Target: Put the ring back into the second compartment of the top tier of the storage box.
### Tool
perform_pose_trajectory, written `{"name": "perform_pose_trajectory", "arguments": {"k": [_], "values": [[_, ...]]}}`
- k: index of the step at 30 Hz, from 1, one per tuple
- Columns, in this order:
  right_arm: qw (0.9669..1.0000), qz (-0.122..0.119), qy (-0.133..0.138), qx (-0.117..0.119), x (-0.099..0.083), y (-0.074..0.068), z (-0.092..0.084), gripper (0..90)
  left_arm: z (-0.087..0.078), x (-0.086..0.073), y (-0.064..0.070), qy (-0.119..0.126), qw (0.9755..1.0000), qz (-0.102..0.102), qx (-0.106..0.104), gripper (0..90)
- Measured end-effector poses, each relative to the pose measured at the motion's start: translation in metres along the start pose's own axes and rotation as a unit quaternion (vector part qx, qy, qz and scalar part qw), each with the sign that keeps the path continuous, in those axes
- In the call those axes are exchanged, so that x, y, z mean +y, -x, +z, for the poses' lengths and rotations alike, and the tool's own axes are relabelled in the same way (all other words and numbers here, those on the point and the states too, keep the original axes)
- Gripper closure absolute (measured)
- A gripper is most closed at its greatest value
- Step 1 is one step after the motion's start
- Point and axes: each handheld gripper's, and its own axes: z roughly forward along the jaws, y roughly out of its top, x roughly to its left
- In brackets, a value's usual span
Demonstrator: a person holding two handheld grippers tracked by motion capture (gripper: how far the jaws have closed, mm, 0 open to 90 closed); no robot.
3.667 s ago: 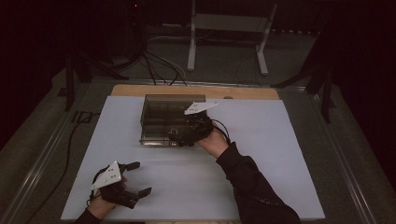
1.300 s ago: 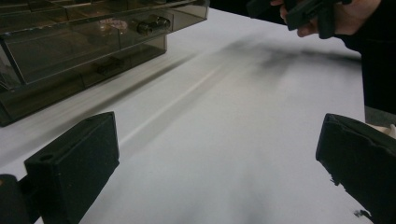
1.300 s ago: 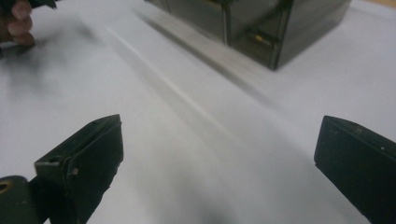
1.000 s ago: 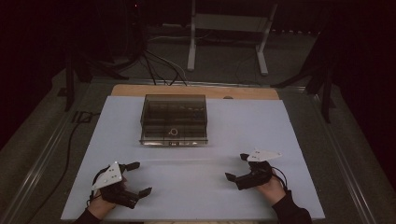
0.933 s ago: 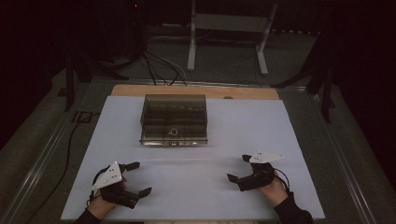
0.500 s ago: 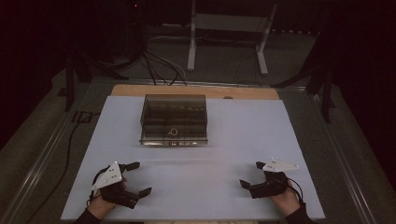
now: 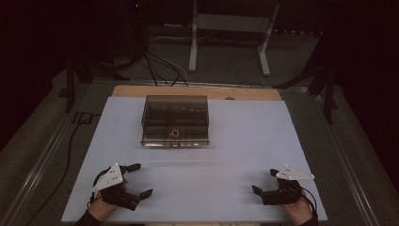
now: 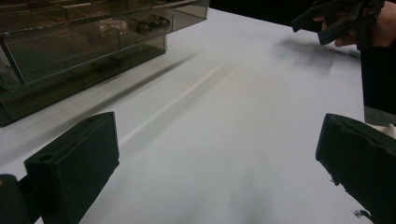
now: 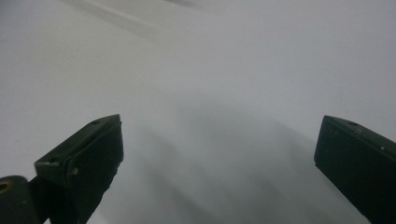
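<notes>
At the far middle of the white tabletop point(image 7: 235, 141) sits the smoked clear plastic box point(image 7: 175, 120), lid down, well apart from both tongs. Small metal bits show through its wall in the left gripper view point(image 8: 149, 24), and a little ring on the front point(image 7: 174, 133); exact contents too small to tell.

Left tongs point(image 7: 137, 180) at the near left corner, jaws wide apart, nothing between them, pointing toward the box. Right tongs point(image 7: 264, 181) at the near right corner, jaws also wide apart and empty, aimed at bare tabletop.

Handling guess: rigid thin-walled plastic, probably light, smooth and slippery on the pads. Likely brittle if squeezed hard, and loose parts inside would shift or rattle if tilted. Box looks wider than either jaw spread, so no grabbing it whole. Better to pinch a side wall or the front lip of the lid, or steady one end with one pair of tongs while the other works the front edge. Keep it level.
</notes>
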Motion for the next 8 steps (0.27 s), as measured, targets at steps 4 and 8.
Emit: {"name": "perform_pose_trajectory", "arguments": {"k": [4,8], "values": [[0.9999,-0.001,-0.001,-0.016,-0.0048,0.0006,-0.0064,1.2,0.0004,0.0002,0.0004,0.0,1.0,0.0,-0.003,0.6],[0.9998,0.005,0.0,-0.018,-0.0067,0.0033,-0.0071,1.2,0.0007,0.0002,-0.0002,0.0,1.0,0.0,-0.003,0.6]]}}
